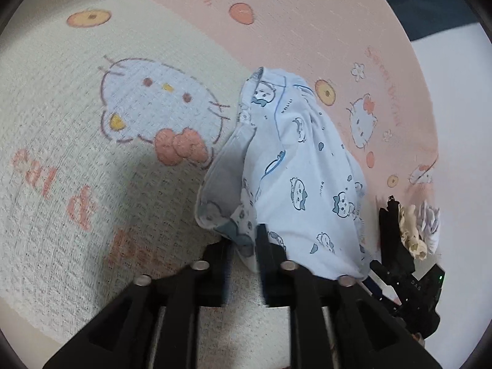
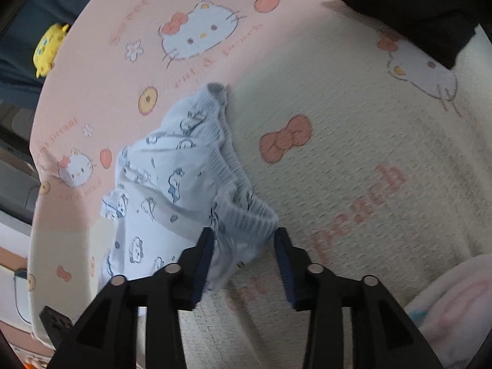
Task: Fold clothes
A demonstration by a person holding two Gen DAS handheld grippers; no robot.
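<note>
A small white garment with blue cartoon animals (image 1: 301, 166) hangs bunched above the printed bed sheet (image 1: 61, 160). My left gripper (image 1: 244, 246) is shut on its lower edge. In the right wrist view the same garment (image 2: 172, 178) shows its ribbed waistband. My right gripper (image 2: 244, 243) has its jaws apart around the waistband, with cloth between them.
The other gripper (image 1: 399, 264) shows at the right of the left wrist view, beside crumpled pale cloth (image 1: 418, 230). A black garment (image 2: 409, 9) lies at the sheet's far right. A yellow plush toy (image 2: 49, 47) sits off the bed. A pink blanket (image 2: 455, 304) lies nearby.
</note>
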